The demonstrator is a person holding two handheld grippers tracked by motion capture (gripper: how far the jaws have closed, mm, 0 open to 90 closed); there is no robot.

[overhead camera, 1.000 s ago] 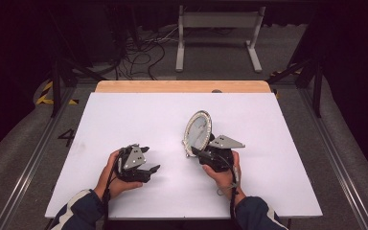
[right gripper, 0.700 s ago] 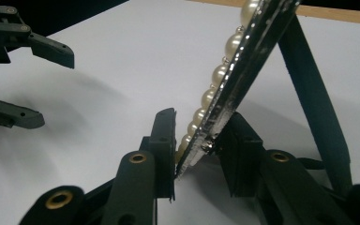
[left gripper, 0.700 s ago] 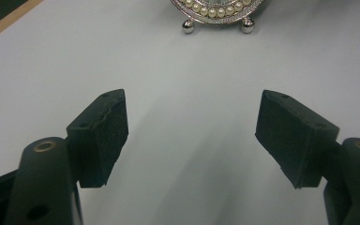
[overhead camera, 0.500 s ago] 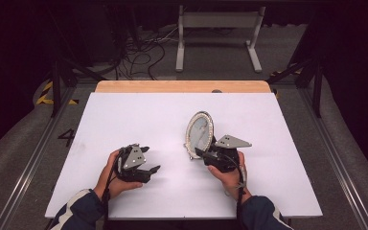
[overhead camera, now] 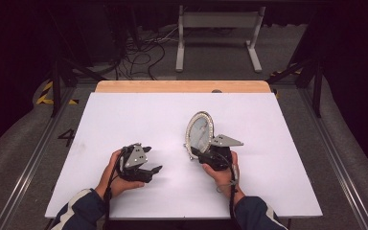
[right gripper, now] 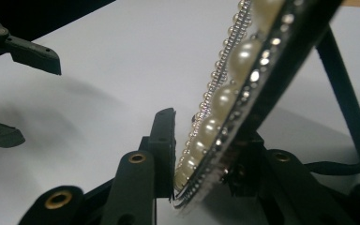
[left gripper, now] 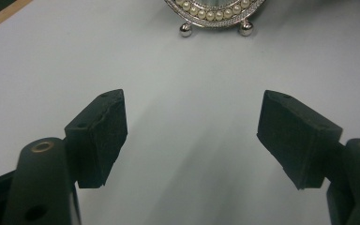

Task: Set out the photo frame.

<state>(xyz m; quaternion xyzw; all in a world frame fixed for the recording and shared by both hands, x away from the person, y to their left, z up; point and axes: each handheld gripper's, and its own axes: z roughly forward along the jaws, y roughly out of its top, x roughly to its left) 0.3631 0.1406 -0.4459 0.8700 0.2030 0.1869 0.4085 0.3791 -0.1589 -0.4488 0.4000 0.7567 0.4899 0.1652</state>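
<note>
An oval frame (overhead camera: pixel 200 132) with a pearl and silver rim stands tilted on the white table (overhead camera: pixel 124 115). My right gripper (overhead camera: pixel 195 152) holds its lower edge. In the right gripper view the frame's rim (right gripper: pixel 243 70) sits between the jaws of my right gripper (right gripper: pixel 201 126), one pad (right gripper: pixel 165 136) against the pearls and the other jaw behind the rim. My left gripper (overhead camera: pixel 152 159) rests open near the front left, a little apart from the frame. In the left gripper view my left gripper (left gripper: pixel 193 96) has nothing between its jaws, and the frame's ball feet (left gripper: pixel 215 26) show ahead.
A wooden strip (overhead camera: pixel 182 86) runs along the table's far edge. Beyond it are cables and a white stand (overhead camera: pixel 218 33) on the dark floor. My left gripper (right gripper: pixel 23 93) appears open at the left of the right gripper view.
The right hand shifted slightly at the frame's lower edge, and the frame barely moved. The left gripper stayed where it was.
</note>
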